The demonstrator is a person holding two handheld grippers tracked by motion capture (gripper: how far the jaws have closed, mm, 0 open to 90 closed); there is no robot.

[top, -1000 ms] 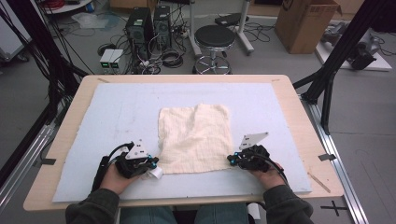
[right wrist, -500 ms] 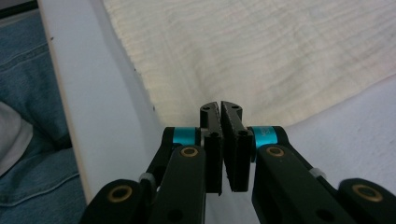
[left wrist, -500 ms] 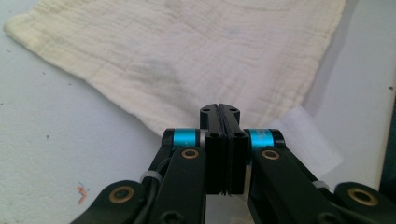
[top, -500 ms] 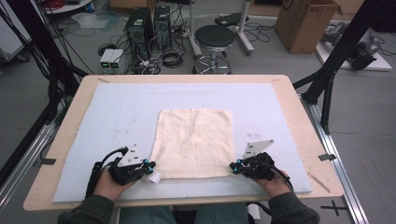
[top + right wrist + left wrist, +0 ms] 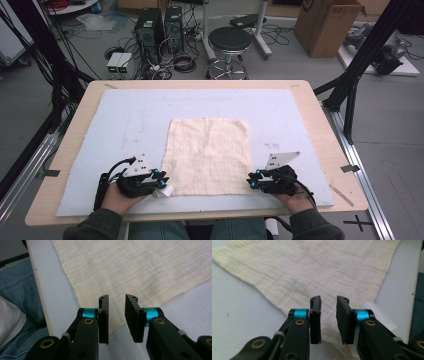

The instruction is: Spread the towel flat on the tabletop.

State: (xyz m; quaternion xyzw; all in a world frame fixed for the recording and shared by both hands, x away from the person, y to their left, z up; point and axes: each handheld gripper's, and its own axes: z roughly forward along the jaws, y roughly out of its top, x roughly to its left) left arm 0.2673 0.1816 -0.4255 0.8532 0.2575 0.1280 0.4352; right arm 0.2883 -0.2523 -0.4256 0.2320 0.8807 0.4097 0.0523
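On the pale blue mat in the middle of the worktop [image 5: 65,165], the cream cloth [image 5: 209,156] lies spread flat as a near square, its near edge running between your two hands. You are at the moment after the spread: the cloth looks smoothed, with only faint creases, and nothing is gripped.

Your left claw [image 5: 161,177] sits at the near left corner, jaws parted with a clear gap; in the left gripper view [image 5: 328,305] that gap hangs over the cloth's corner without pinching it. A small white tab [image 5: 165,190] shows just beside that corner. Your right claw [image 5: 251,179] sits at the near right corner, likewise parted and empty; in the right gripper view [image 5: 117,305] the corner lies right under the gap.

If a fold is what you mean to do, the next move asks you to lower both claws onto their corners, close on a single layer of fabric, and lift the two evenly so the edge does not skew.
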